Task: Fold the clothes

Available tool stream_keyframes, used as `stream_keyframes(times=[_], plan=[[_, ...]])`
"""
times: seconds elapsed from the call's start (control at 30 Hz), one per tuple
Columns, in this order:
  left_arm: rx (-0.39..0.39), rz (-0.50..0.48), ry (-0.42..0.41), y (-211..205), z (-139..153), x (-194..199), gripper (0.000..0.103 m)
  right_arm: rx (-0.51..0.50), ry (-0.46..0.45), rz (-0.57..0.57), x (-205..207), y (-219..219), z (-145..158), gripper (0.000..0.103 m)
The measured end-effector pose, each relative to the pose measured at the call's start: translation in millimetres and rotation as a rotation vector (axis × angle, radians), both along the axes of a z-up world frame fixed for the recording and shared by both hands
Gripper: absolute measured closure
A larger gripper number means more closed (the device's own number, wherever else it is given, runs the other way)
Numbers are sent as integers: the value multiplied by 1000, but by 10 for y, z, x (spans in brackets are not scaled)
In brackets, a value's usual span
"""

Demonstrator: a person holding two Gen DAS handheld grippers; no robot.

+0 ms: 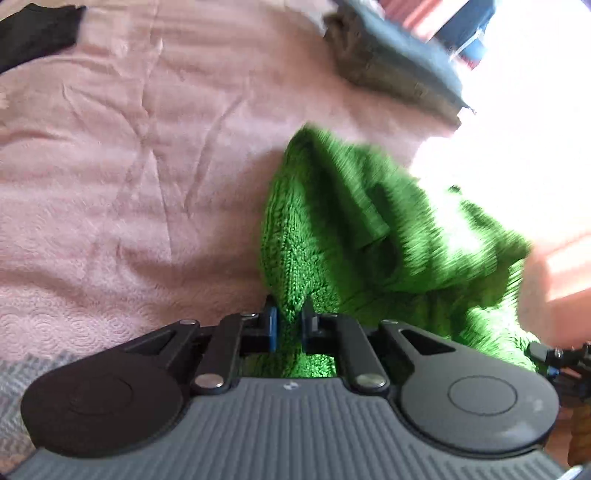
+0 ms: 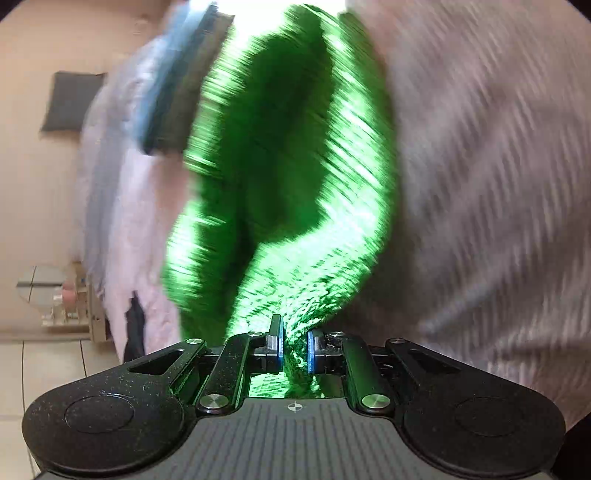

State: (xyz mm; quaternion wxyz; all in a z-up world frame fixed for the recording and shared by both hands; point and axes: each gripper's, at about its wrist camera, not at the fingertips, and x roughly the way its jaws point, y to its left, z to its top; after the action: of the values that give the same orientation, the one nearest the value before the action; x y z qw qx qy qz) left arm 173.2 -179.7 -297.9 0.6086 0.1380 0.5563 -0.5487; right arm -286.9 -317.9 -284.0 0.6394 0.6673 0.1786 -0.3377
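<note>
Both grippers, left point(image 1: 289, 325) and right point(image 2: 295, 349), are clamped on edges of the green knit point(image 1: 347, 221), which lies bunched on the pink bedspread point(image 1: 129, 166). Bare bedspread stretches leftward; a folded stack point(image 1: 399, 66) sits beyond, near the bed's edge.

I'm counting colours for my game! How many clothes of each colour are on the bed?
Green: 1, the knitted garment, pinched by both tongs
Grey-brown: 1, folded garment
Blue-grey: 1, folded garment on top of it
Black: 1, garment at the corner
Total: 4
</note>
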Motion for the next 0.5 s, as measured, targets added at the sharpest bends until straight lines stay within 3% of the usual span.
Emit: stream_keyframes(times=[0.07, 0.2, 0.4, 0.5], plan=[[-84, 32, 39, 119, 364, 100, 96, -101, -7, 37, 1, -148, 489, 94], [-286, 77, -35, 307, 1412, 290, 98, -325, -45, 104, 148, -464, 1509, 95], [-566, 179, -230, 433, 2867, 781, 98, -598, -232, 229, 741, -870, 2732, 95], [-615, 231, -380, 423, 3380, 930, 99, -670, -309, 271, 1381, -1099, 3147, 95]])
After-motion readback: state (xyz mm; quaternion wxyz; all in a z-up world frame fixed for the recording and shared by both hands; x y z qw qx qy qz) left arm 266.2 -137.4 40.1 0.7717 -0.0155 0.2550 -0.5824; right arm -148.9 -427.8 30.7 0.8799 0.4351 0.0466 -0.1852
